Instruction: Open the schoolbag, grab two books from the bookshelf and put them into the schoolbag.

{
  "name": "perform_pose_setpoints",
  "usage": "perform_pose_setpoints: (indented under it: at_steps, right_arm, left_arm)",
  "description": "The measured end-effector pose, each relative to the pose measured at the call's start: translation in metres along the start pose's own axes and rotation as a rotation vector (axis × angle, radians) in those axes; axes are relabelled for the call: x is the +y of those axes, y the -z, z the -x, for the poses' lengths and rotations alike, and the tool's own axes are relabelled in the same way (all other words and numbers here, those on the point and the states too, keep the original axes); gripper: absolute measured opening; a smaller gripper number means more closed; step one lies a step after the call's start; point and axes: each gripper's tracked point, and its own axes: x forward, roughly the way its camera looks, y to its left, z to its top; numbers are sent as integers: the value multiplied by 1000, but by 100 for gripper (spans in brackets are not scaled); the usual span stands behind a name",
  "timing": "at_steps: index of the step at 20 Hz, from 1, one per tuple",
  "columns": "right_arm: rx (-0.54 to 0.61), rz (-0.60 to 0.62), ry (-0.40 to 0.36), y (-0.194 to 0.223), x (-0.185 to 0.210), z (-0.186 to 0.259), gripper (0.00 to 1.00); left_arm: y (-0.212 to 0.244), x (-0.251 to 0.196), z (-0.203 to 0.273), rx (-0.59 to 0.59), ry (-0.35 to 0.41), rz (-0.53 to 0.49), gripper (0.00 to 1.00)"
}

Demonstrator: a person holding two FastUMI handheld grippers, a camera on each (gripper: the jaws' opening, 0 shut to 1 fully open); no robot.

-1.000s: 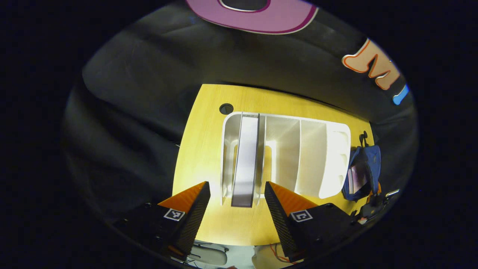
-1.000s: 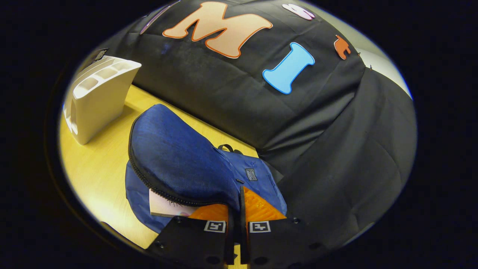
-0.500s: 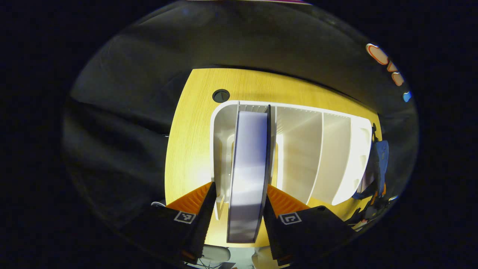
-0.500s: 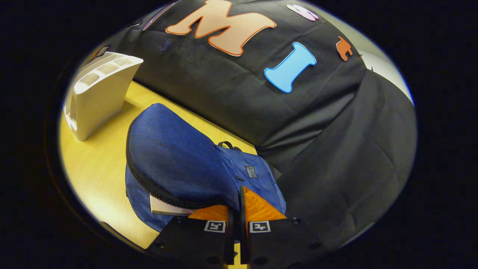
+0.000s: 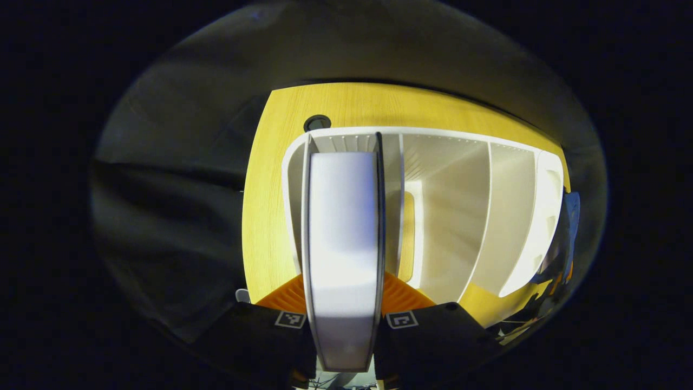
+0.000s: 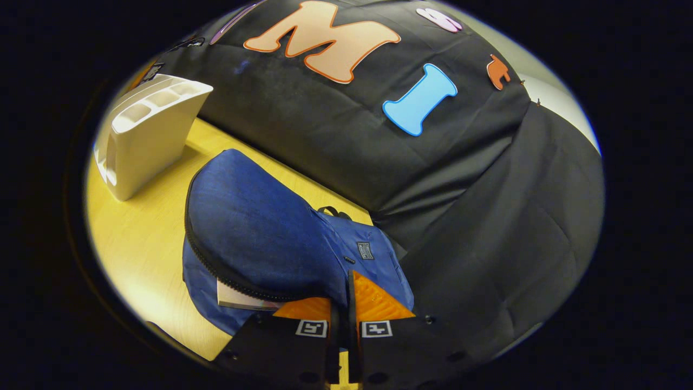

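Note:
A pale book [image 5: 344, 244] stands on edge in the leftmost slot of the white bookshelf [image 5: 449, 216]. My left gripper [image 5: 342, 278] straddles its near end, both fingers pressed against its covers. In the right gripper view, my right gripper [image 6: 340, 279] is shut on the blue schoolbag's [image 6: 254, 227] flap and holds it lifted. Under the raised flap, one book [image 6: 235, 298] lies inside the bag. The bookshelf [image 6: 146, 141] stands to the left of the bag. A blue sliver of the schoolbag [image 5: 569, 216] peeks past the shelf's right end.
Everything rests on a yellow wooden table [image 5: 276, 179] with a round cable hole [image 5: 317, 122] behind the shelf. Black cloth wall runs close behind the table. The shelf's other slots hold nothing. Bare tabletop [image 6: 141, 233] lies between shelf and bag.
My left gripper moved forward over the book and its fingers closed in onto the covers. My right gripper kept holding the flap up, almost still.

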Motion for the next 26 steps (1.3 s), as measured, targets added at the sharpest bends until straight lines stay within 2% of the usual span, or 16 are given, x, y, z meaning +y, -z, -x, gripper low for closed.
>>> perform_pose_setpoints:
  at_steps: [6, 7, 11, 16, 17, 19, 24, 26]
  right_arm:
    - [-10, -11, -2, 1, -4, 4, 9]
    - [-13, -14, -3, 1, -5, 4, 12]
    - [-23, -13, -11, 3, -4, 6, 6]
    - [-40, -17, -28, 4, -5, 7, 10]
    - [-44, -20, -32, 5, -5, 6, 12]
    - [-51, -23, -38, 4, -6, 6, 6]
    - [-74, -30, -64, 1, -5, 4, 12]
    - [-84, -26, -76, 2, -5, 4, 6]
  left_arm:
    - [20, -9, 17, 42, -2, 94, 39]
    - [25, -10, 24, 42, 5, 105, 38]
    - [44, -2, 54, 25, -1, 120, 38]
    - [79, 5, 97, 21, 11, 181, 39]
    - [87, 4, 106, 19, 17, 189, 38]
    - [104, 2, 126, 11, 33, 203, 38]
    - [142, -15, 168, -43, 82, 227, 38]
    - [156, -29, 182, -72, 119, 237, 39]
